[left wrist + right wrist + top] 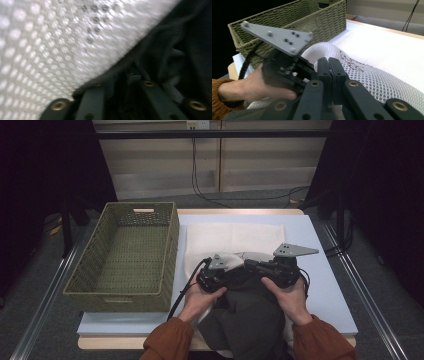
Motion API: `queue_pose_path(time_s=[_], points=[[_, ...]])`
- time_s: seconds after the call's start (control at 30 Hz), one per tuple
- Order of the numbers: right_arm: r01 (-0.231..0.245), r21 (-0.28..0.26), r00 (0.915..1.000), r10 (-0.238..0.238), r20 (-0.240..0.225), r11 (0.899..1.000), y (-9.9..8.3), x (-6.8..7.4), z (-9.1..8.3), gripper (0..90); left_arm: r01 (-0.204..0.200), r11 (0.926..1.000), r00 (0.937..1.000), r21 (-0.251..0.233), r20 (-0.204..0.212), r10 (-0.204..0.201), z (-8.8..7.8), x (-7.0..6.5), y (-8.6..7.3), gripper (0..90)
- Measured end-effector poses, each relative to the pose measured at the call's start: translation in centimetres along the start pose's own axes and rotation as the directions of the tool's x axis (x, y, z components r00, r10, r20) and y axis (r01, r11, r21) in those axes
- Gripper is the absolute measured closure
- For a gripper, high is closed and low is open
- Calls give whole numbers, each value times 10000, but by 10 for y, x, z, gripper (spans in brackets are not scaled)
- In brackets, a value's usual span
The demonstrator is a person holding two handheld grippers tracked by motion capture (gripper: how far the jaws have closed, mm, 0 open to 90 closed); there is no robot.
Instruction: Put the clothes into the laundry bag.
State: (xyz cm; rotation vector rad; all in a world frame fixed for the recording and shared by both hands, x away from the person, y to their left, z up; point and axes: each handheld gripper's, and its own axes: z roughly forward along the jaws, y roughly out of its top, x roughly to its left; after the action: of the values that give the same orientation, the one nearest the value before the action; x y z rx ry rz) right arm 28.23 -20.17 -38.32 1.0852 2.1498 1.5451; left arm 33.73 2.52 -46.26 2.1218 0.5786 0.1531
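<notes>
A dark grey garment [247,320] lies bunched at the table's front edge, partly on a white mesh cloth [235,237]. Both grippers meet tip to tip just above the garment's far edge. My left gripper [237,270] points right. In the left gripper view the garment's hem [110,75] runs into its jaws [125,85] and folds gather there, with the mesh [50,50] behind. My right gripper [256,266] points left. Its pads [329,65] are pressed together, and I see nothing between them. A raised fold of mesh [367,75] lies right behind it.
A green woven basket [172,245] with nothing in it stands at the left on the pale board [325,285], its wall [329,20] close to the grippers. Cables run across the floor beyond the table. The cloth's far half lies flat.
</notes>
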Motion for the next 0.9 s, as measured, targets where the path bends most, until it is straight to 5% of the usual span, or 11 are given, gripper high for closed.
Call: queue_pose_path(time_s=[0.3,0.43,0.77,0.9], points=[[-363,4,9993,363,66,9993,-3,-8,1,890,-57,9929,9967,-1187,796,152,-55,-15,4,579],[-335,13,9994,335,55,9994,-3,-8,2,890,-594,9884,9939,-1398,840,716,-72,-33,3,532],[-314,59,9995,314,-16,9995,-5,-9,3,890,-567,9752,9871,-2140,1342,868,-90,-62,9,383],[-311,71,9995,311,-12,9995,-5,-10,3,890,-697,9770,9850,-2016,1409,993,-86,-69,13,331]])
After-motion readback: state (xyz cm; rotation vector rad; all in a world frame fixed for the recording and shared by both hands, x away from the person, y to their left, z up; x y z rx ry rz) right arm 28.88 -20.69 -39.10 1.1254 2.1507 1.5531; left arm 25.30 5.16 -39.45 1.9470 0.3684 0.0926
